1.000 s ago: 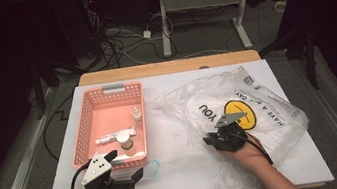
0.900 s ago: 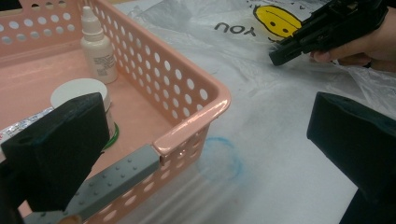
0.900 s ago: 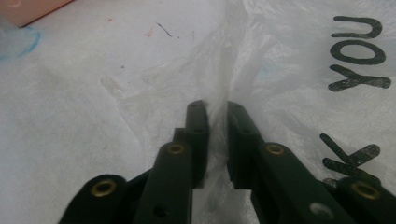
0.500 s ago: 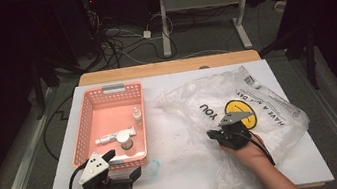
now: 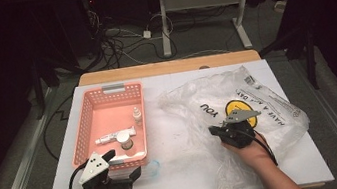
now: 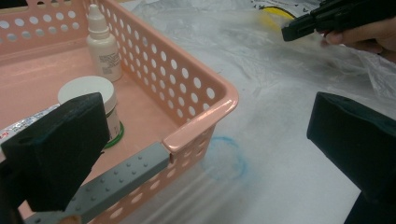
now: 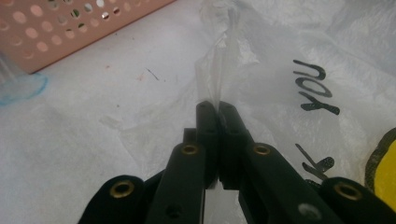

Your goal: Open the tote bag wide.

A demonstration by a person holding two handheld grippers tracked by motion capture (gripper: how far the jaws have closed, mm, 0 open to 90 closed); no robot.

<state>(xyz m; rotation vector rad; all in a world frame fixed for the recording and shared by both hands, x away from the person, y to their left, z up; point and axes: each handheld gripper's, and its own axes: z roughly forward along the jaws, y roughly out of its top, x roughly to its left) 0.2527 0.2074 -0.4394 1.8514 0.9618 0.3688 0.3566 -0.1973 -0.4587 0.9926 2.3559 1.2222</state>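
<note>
The right claw (image 7: pixel 216 106) is clenched on a fold of the bag (image 7: pixel 224 56); lift slowly, since the film looks thin. The left claw (image 6: pixel 205 154) stands released beside the basket (image 6: pixel 201 105).

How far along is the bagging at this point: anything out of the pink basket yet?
Early stage. Done: the right claw has shut on a fold of the plastic bag. In hand: getting the bag up and open; the left claw is open at the basket's near corner. Left: the dropper bottle, jar and tube all lie in the basket.
</note>
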